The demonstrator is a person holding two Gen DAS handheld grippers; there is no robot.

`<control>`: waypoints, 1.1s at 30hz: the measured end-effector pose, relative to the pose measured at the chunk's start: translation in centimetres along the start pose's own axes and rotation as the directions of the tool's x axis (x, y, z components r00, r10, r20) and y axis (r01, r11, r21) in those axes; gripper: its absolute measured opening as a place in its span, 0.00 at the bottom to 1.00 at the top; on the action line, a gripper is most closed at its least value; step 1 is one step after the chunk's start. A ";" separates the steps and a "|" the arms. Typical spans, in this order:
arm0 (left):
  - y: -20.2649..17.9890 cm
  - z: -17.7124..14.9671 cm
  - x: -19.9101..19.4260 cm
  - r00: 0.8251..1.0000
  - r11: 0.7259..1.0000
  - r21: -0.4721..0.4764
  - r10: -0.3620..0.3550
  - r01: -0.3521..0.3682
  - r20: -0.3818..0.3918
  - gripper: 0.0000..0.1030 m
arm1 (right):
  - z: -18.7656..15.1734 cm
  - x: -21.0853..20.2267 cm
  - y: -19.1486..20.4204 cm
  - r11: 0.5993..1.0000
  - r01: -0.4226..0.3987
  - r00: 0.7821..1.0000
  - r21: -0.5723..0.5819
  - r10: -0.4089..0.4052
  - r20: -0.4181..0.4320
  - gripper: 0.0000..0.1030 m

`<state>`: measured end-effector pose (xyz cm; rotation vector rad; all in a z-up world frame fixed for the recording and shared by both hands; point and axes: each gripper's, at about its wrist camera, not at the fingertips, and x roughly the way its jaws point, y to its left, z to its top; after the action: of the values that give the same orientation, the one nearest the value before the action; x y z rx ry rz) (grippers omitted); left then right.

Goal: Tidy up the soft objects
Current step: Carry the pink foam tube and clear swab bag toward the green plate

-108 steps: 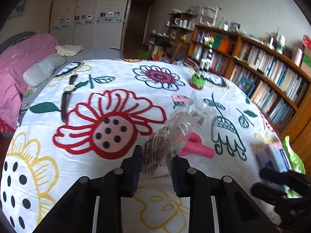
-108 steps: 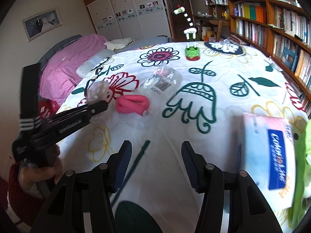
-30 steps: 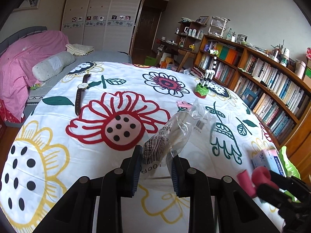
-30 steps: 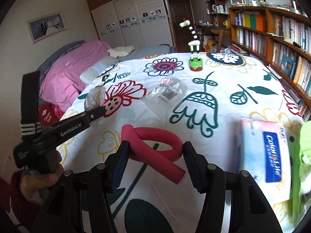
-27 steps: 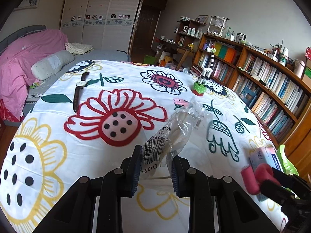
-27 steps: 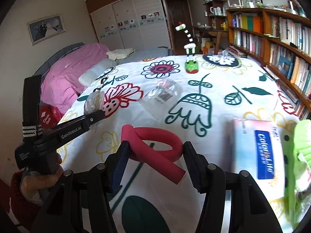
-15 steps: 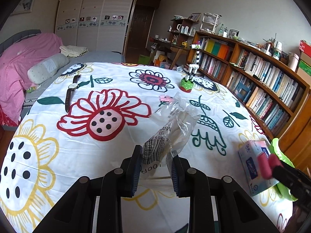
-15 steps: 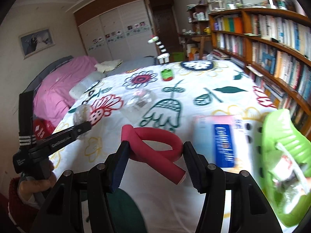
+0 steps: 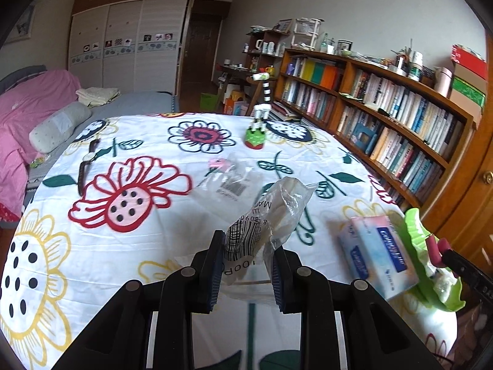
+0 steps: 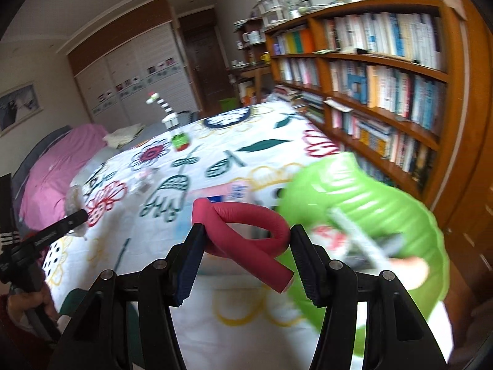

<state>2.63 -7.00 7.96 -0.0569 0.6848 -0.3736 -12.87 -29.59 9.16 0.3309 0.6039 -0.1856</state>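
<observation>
Pink foam roller (image 10: 246, 234), twisted into a loop, sits pinched between the two fingers of the right gripper (image 10: 245, 257), held in the air. A second ago it was over the open spread; now it is just beside the rim of the green basket (image 10: 363, 185), with the tissue pack (image 10: 222, 195) behind it. The view is blurred, which suggests the carry is under way. Judging by that, the roller is about to be dropped into the basket, and only a short move over the rim and a release remain.

The left gripper (image 9: 245, 265) is pressed together on a crinkled clear plastic packet (image 9: 268, 215) with a barcode, lifted off the bedspread (image 9: 92, 246), as it was a second ago; its turn seems to come next.

Inside the basket, pale wrapped items lie in a heap; blur makes them impossible to name. From the left view the basket (image 9: 419, 231) stands at the bed's right edge, touching the tissue pack (image 9: 379, 256).

Farther out, another clear packet (image 9: 229, 182) lies flat on the spread, then a wristwatch (image 9: 86, 163) on the left, and a giraffe toy (image 9: 260, 117) near the far edge.
</observation>
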 end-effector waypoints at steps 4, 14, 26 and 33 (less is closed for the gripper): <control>-1.7 0.2 -0.1 1.000 0.999 0.034 -0.014 0.014 0.002 0.28 | -0.1 -0.8 -2.9 0.998 0.053 0.999 0.033 -0.053 0.006 0.56; -6.3 0.4 0.0 0.998 0.990 0.127 -0.057 0.057 -0.004 0.28 | -1.6 -1.3 -7.8 0.990 0.115 0.993 0.087 -0.113 -0.037 0.56; -10.7 0.3 0.0 0.993 0.973 0.196 -0.114 0.118 -0.028 0.28 | -2.2 -0.9 -9.4 0.994 0.079 0.995 0.081 -0.074 -0.060 0.57; -13.7 0.1 0.3 0.987 0.955 0.250 -0.152 0.159 -0.048 0.28 | -2.3 -2.1 -10.8 0.991 0.056 0.998 0.123 -0.052 -0.038 0.58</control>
<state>-1.45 -19.85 10.17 0.1384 0.6570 -0.6127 -18.70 -38.68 5.89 0.4391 0.6372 -0.2705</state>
